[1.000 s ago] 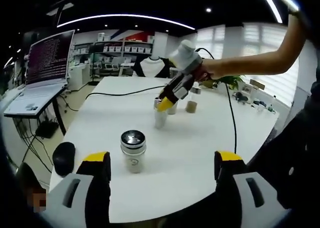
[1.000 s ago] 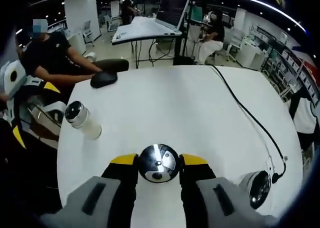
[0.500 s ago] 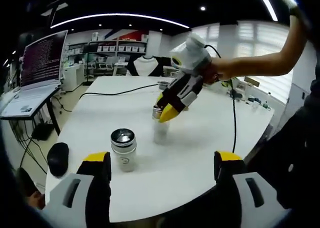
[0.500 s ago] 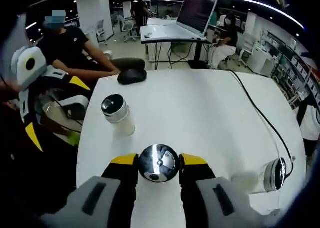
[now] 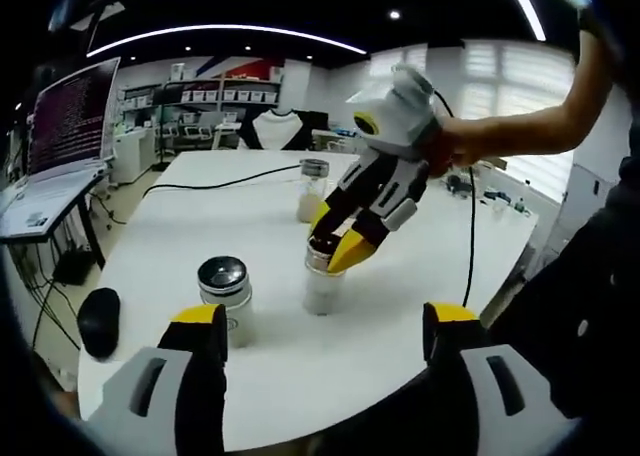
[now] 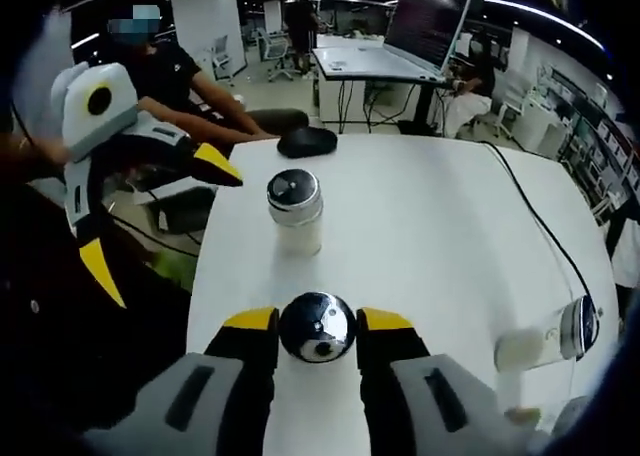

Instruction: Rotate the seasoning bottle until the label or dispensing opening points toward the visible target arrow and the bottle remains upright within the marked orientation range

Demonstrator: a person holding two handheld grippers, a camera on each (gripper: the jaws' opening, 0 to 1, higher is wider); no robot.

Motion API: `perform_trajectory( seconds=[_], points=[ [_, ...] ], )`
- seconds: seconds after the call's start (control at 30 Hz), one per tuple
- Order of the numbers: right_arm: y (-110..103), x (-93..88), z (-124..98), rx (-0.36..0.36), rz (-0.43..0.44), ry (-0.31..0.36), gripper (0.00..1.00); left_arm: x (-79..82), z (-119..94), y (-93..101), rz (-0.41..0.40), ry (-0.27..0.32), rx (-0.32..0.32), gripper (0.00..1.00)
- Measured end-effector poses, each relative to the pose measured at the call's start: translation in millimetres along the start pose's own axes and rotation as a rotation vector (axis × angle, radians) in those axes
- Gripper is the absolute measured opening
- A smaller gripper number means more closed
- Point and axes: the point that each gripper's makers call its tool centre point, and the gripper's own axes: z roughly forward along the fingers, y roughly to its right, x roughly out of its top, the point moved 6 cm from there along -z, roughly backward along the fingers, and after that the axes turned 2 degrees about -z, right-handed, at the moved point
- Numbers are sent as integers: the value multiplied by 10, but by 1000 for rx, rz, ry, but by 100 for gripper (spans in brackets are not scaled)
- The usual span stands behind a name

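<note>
Yellow jaws of right gripper hide bottle sides — label unreadable.

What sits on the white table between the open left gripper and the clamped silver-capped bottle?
Another silver-capped seasoning bottle stands between the left gripper and clamped bottle, seen in the right gripper view.

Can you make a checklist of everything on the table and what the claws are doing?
Surface: white table, mostly bare.
Job's things: three upright bottles with shiny caps. Held bottle; near bottle; far bottle. No arrow seen.
Clutter: black mouse at the table edge.
Claws: right claw shut on the held bottle's cap; left claw open, apart from the near bottle.
Cables: black cable across the table.
Surroundings: laptop on a side desk; a seated person behind the table in the right gripper view.
</note>
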Motion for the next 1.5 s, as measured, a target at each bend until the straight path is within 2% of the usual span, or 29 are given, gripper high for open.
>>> perform_trajectory(
  seconds=[0.23,0.47,0.53,0.83,1.0,1.1,1.5],
  points=[
    [-47,-12,-15,-2,2,9,27,-16,105,69,6,-16,-37,85],
    [-163,21,-31,12,-73,5,27,-37,225,106,30,-39,-74,82],
    [-185,26,-27,32,-91,1,27,-44,260,112,36,-47,-82,82],
    [-450,74,-51,170,-268,-6,27,-118,361,177,65,-85,-127,79],
    [-566,66,-38,225,-349,-9,27,-178,416,237,99,-117,-165,76],
    [-609,67,-44,241,-367,-9,27,-202,448,254,118,-132,-183,75],
    [-605,61,-31,248,-379,-12,27,-328,680,209,189,-133,-257,55]
  ],
)
